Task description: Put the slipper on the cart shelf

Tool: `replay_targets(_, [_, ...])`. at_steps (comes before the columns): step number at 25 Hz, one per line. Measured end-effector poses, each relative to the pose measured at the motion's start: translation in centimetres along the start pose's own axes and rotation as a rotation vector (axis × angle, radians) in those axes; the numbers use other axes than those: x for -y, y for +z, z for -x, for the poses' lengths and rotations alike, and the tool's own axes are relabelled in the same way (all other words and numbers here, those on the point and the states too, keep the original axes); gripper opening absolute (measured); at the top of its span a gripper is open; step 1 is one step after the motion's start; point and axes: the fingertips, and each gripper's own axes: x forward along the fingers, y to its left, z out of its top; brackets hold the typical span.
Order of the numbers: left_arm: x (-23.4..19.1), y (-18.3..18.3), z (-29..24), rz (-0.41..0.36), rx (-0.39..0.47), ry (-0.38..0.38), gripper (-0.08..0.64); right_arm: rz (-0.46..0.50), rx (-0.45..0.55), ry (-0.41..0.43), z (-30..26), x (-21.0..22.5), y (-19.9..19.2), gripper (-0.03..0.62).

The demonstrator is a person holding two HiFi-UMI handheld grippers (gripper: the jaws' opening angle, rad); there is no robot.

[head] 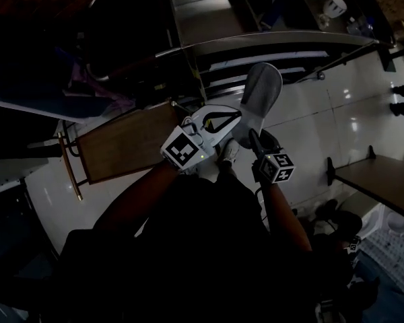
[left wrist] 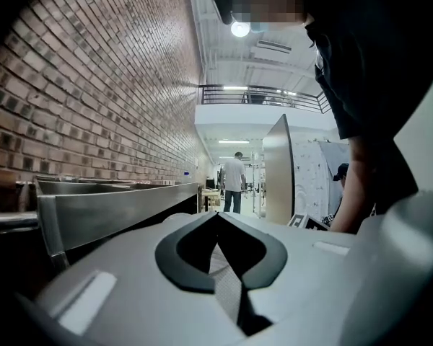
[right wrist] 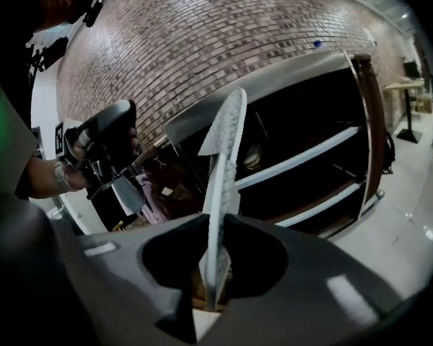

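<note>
Before the cart (head: 276, 42) — right gripper (head: 251, 136) clamps the slipper (head: 261, 93), which points toward the cart; left gripper (head: 234, 116) jaws closed, empty.

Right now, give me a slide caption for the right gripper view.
Right claw pinches the white slipper edge-on, facing the shelved steel cart.

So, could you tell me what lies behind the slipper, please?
Behind the slipper stands the cart with its dark shelves; the slipper covers part of them, and their contents are unclear.
</note>
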Motion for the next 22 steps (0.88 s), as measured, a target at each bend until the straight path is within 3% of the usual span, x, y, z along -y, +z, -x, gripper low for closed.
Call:
replay_targets(7, [-2.2, -1.7, -2.8, 0.006, -0.02, 0.028, 0.003, -0.089, -0.128, 0.07, -4.6, 3.6, -1.1, 0.066])
replay_targets(22, [-6.2, -1.0, -7.5, -0.045, -0.013, 0.067, 0.003, -0.108, -0.297, 0.202, -16.1, 6.0, 1.7, 0.066])
